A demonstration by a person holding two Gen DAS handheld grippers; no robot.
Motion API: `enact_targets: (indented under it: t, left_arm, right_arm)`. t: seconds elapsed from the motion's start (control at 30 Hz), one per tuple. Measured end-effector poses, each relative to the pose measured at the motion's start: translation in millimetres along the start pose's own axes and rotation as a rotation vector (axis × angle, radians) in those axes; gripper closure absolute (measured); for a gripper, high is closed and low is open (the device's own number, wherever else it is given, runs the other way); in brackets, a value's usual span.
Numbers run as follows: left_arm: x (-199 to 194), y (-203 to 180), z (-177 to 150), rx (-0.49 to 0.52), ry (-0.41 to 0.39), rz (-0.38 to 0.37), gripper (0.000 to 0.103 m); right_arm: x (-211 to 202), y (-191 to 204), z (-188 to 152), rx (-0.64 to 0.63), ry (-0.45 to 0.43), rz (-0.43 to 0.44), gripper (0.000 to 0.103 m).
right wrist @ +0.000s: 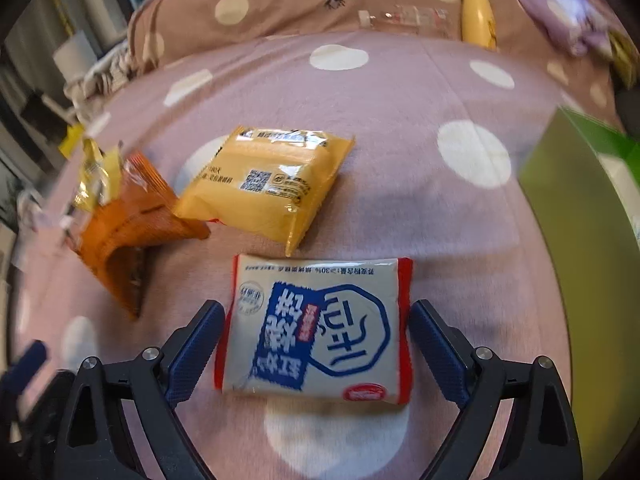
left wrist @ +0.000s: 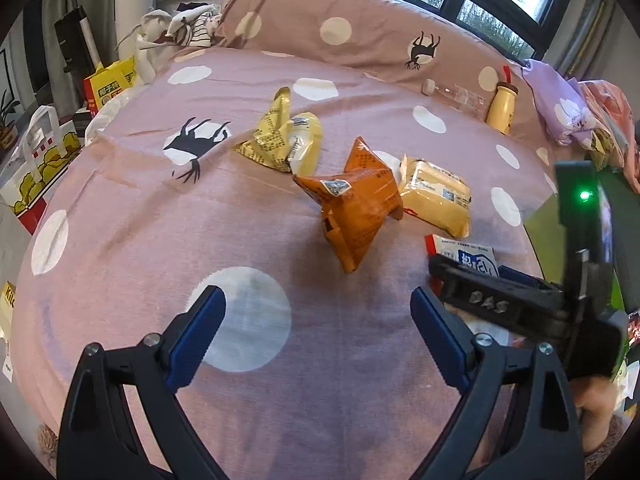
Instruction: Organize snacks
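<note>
My right gripper (right wrist: 316, 350) hangs over the white pack (right wrist: 316, 332), tilted steeply down. Jaws wide apart, one finger (right wrist: 196, 344) just left of the pack and the other just right of it; both pads look clear of the wrapper, so nothing is gripped. The pack lies flat on the bedspread (right wrist: 400, 208), blue print and red side edges up (print reads upside down from my side).

Taking the white pack as the mark: the pale yellow pack (right wrist: 268, 184) lies just beyond it, apart from it, code label up. The orange pack (right wrist: 132, 236) sits beyond and to the left, crumpled and standing on edge, touching the pale yellow pack's corner. The gold wrappers (left wrist: 280, 136) lie farther off past the orange pack. A green box (right wrist: 580, 240) stands to the right, well apart. Against the far pillow, a clear bottle (left wrist: 460, 98) lies on its side with a yellow bottle (left wrist: 502, 106) upright beside it.

My left gripper (left wrist: 316, 336) is spread wide over bare bedspread, left of the white pack, holding nothing. From its view the right gripper's black body covers most of the white pack.
</note>
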State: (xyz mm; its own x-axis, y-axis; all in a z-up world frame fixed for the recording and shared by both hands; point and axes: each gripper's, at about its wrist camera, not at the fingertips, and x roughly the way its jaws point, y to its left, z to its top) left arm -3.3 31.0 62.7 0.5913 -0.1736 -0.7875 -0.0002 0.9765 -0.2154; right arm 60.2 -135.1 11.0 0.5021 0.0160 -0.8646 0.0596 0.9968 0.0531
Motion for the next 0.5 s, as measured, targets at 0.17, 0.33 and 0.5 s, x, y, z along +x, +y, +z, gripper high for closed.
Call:
enact_targets:
  t: [0.17, 0.33, 0.5]
  left_arm:
    - [1.2, 7.0, 1.6, -0.024, 0.009, 0.002, 0.009]
    - [1.3, 10.9, 3.7, -0.039, 0.013, 0.001, 0.009]
    - [-2.0, 15.6, 5.1, -0.06, 0.009, -0.007, 0.009]
  right_arm:
    - [-3.7, -1.5, -7.9, -0.047, -0.024, -0.012, 0.018]
    - [-12.8, -2.1, -11.6, -0.056, 0.0, 0.081, 0.033]
    - [-23.4, 11.0, -22.3, -0.083, 0.053, 0.229, 0.034]
